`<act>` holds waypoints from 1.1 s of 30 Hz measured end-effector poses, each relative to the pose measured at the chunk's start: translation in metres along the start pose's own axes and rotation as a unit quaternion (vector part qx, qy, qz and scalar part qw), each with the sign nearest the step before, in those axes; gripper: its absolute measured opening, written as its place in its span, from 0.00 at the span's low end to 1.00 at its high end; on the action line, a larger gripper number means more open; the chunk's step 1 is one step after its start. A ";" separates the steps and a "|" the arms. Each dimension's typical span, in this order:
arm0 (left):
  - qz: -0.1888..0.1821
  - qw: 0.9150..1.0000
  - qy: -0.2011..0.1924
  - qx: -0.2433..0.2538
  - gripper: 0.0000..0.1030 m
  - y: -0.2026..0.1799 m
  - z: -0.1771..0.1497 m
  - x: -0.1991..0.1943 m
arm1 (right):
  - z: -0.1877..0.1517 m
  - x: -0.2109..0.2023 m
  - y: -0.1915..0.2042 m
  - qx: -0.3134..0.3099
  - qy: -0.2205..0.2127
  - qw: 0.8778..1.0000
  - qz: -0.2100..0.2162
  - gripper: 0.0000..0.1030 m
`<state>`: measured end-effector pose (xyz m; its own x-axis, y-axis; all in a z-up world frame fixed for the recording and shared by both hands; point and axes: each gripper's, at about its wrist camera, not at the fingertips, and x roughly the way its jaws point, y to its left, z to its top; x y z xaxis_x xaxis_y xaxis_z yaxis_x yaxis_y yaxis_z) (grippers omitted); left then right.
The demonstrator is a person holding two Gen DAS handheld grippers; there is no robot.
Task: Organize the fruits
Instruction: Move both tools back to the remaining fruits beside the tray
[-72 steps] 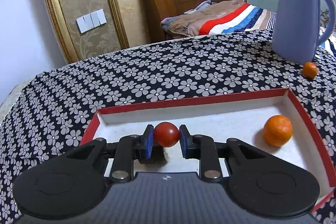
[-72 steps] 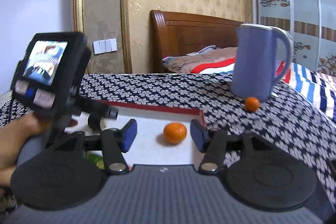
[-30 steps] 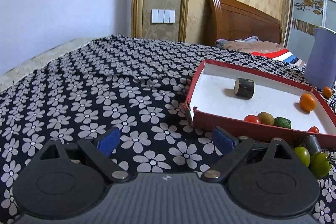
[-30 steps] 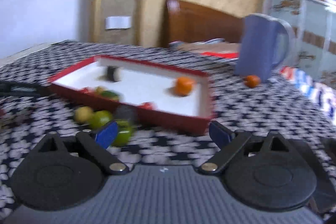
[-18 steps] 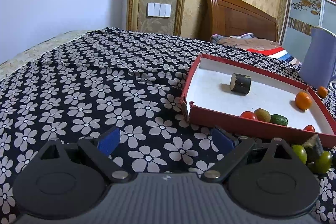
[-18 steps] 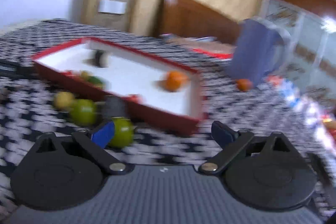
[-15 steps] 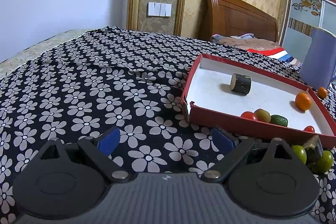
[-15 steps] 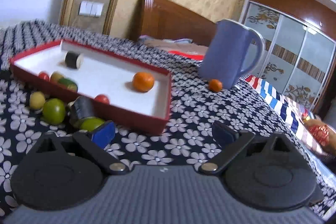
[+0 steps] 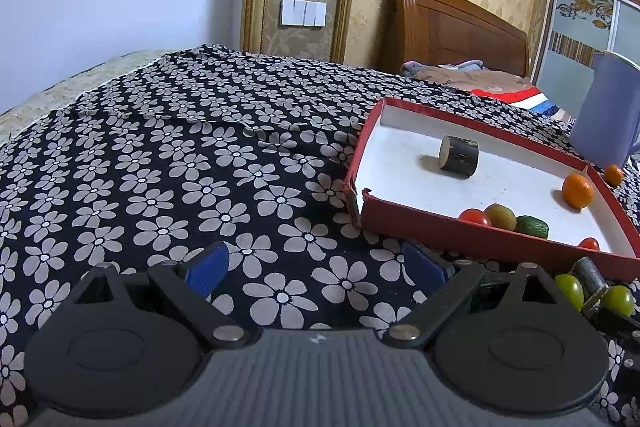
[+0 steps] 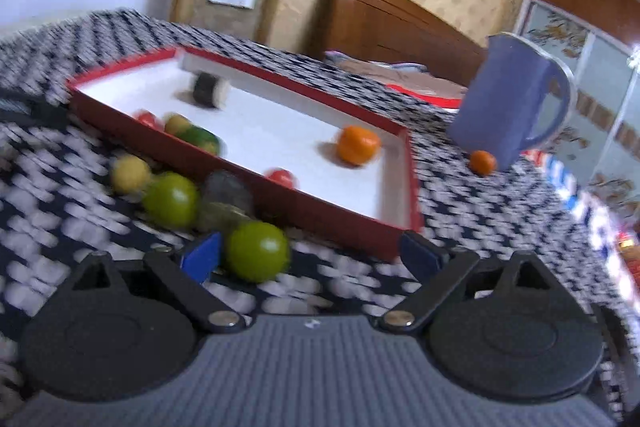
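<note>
A red tray (image 9: pixel 472 235) with a white floor holds a dark cylinder (image 9: pixel 458 157), an orange (image 9: pixel 577 190), a red tomato (image 9: pixel 474 217), a brownish fruit (image 9: pixel 501 215), a green fruit (image 9: pixel 532 225) and a small tomato (image 9: pixel 589 243). My left gripper (image 9: pixel 316 267) is open and empty over the flowered cloth, left of the tray. My right gripper (image 10: pixel 310 253) is open in a blurred view, with a green fruit (image 10: pixel 257 251) between its jaws beside the left finger. Another green fruit (image 10: pixel 171 200), a yellow one (image 10: pixel 130 173) and a dark piece (image 10: pixel 226 201) lie before the tray (image 10: pixel 340 219).
A blue jug (image 10: pixel 514 111) stands behind the tray on the right with a small orange (image 10: pixel 483 162) at its foot. A wooden headboard (image 9: pixel 452 27) and bedding are beyond the table. The black flowered cloth (image 9: pixel 168 163) covers the table.
My right gripper has come closer to the loose fruits, and a green one now sits between its open jaws. My left gripper has hardly moved.
</note>
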<state>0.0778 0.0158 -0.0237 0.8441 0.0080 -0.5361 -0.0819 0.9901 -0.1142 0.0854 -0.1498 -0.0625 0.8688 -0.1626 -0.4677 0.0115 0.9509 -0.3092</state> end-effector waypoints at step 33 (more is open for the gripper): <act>0.010 1.000 -0.005 -0.023 0.92 0.007 0.003 -0.009 | 0.039 -0.024 0.041 0.005 -0.106 0.992 0.065 0.96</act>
<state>0.0708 0.0226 -0.0173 0.8475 0.0287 -0.5299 -0.1222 0.9822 -0.1423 0.0839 -0.0969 -0.0315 0.9481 0.0199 -0.3174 -0.1034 0.9631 -0.2485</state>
